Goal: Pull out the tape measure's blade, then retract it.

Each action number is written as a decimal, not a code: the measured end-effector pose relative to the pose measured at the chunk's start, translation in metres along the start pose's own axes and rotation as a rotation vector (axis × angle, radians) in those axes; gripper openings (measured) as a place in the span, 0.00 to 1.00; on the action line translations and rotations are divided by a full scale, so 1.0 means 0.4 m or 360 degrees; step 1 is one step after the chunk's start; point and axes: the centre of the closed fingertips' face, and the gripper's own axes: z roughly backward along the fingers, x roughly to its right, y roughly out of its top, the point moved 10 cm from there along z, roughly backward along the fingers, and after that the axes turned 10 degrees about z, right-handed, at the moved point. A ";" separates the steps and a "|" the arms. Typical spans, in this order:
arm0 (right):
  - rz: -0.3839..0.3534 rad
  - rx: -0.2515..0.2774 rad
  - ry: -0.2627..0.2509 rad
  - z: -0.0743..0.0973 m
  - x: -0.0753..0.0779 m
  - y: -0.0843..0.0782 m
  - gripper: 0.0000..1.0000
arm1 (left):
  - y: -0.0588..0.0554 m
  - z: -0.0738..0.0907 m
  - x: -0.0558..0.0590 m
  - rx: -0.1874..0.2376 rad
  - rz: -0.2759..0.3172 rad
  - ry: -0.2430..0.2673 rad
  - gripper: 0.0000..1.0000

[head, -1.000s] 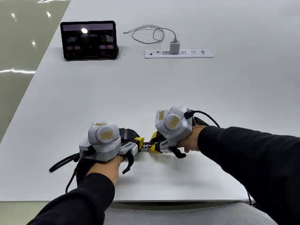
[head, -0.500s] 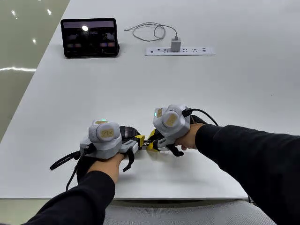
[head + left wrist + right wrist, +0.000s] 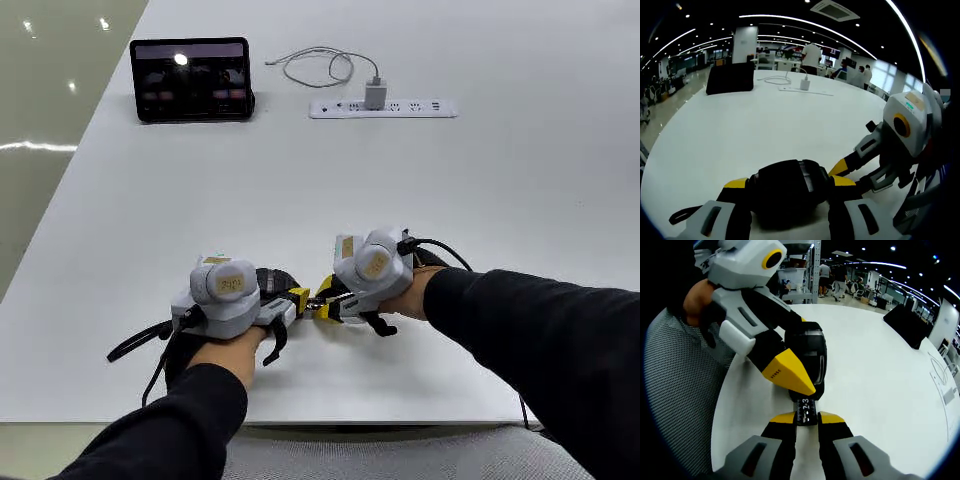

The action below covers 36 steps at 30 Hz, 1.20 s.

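Clamping the black tape measure [image 3: 809,352] by its case, my left tool [image 3: 789,182] holds it near the white surface's [image 3: 880,375] front edge. My right tool [image 3: 806,420] pinches the blade [image 3: 804,409] tip, a short length drawn out.
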 end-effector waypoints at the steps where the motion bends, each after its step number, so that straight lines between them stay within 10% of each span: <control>1: -0.0006 -0.0002 -0.0003 0.001 0.000 0.000 0.12 | 0.000 0.000 0.000 -0.0001 0.0002 0.0000 0.58; 36: -0.0065 0.0045 0.0014 -0.019 0.004 0.011 0.10 | 0.002 0.005 -0.007 -0.0021 0.0032 -0.0042 0.57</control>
